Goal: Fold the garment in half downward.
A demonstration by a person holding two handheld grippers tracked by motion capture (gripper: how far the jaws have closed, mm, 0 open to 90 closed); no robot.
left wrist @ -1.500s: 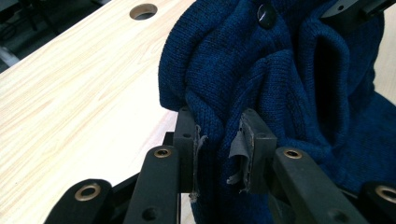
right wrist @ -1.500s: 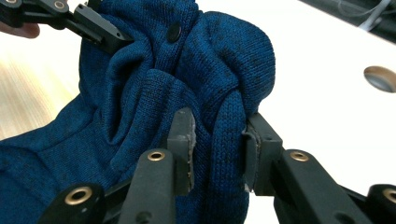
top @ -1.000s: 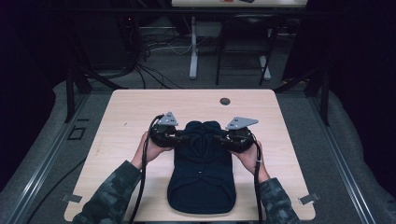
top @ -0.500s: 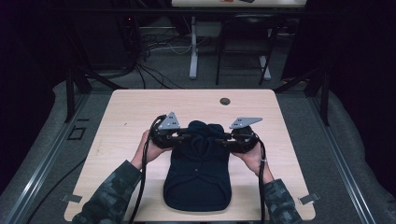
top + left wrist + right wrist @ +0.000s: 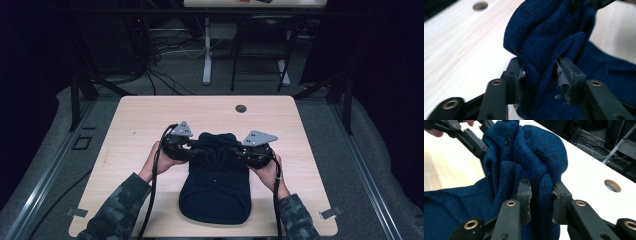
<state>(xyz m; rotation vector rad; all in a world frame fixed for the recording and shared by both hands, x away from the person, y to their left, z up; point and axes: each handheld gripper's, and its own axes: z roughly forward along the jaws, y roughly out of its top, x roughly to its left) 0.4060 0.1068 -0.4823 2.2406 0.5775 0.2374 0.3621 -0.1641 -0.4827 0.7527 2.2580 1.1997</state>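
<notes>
At the far end of the blue knit garment, left gripper and right gripper each clamped on bunched fabric, presumably to lift or fold it.

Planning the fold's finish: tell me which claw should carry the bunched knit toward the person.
Neither clearly. The left claw and the right claw are each shut on a fold of the blue knit garment, at mirrored spots on its far end. Moving both together looks safer than leading with one.

knit garment on table, hole behind
</notes>
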